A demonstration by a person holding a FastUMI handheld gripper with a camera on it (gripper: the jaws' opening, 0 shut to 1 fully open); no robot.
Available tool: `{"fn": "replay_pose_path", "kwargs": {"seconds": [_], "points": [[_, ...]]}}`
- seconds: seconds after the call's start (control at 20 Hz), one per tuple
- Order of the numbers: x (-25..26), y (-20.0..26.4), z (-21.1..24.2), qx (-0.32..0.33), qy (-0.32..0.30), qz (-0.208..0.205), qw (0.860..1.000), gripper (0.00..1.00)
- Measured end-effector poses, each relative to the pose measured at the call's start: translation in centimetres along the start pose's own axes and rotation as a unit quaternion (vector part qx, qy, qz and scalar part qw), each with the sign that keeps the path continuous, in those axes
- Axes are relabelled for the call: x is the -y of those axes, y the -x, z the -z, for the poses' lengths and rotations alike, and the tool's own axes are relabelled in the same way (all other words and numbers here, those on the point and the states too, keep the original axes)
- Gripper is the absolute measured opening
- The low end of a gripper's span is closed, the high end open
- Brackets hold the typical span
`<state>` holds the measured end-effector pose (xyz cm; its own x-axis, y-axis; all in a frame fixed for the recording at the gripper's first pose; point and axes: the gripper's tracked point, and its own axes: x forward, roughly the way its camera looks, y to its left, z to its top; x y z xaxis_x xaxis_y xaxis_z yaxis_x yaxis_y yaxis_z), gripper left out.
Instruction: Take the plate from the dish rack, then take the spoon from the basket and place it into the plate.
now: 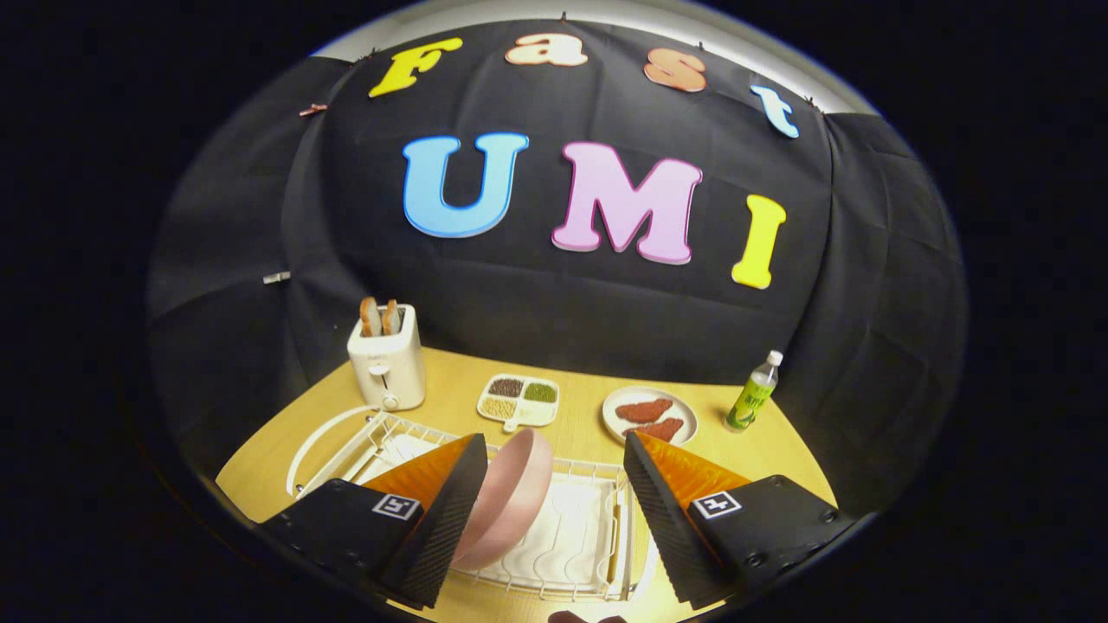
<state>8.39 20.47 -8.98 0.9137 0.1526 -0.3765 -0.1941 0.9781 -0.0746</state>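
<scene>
Gripper (554, 484) fingers stand spread wide, gripping nothing, with the pink plate (511, 497) upright in the white dish rack (597, 554) between them, nearest the left finger.

Wooden table (450, 381): toaster (387, 363), dish rack (597, 519), bottle (755, 394).

No word or number can be read on the things here. The gripper (554, 439) carries a small square black-and-white marker (396, 506) on the base of one finger and a second marker (718, 504) on the other, coded patterns rather than lettering. The fingers (666, 510) stand wide apart over the rack (597, 554), with the plate (511, 493) between them. The bottle (753, 394) near the tabletop's far right edge has a green label, its print too small to read
</scene>
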Motion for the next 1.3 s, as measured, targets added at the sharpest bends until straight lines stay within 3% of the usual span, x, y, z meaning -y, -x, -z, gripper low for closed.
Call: {"fn": "replay_pose_path", "kwargs": {"seconds": [0.2,0.4,0.55,0.9,1.15,1.3], "points": [[-0.2,-3.2,4.6,-0.089,-0.032,0.017,0.995,0.96],[-1.9,-4.4,7.7,-0.160,-0.091,0.000,0.983,0.83],[-3.2,-4.7,7.7,-0.179,-0.128,-0.009,0.976,0.46],[-3.2,-4.6,6.7,-0.166,-0.145,0.037,0.975,0.35],[-3.2,-4.2,3.3,-0.109,-0.070,0.059,0.990,0.35],[-3.2,-3.7,2.6,-0.095,-0.056,0.063,0.992,0.35]]}}
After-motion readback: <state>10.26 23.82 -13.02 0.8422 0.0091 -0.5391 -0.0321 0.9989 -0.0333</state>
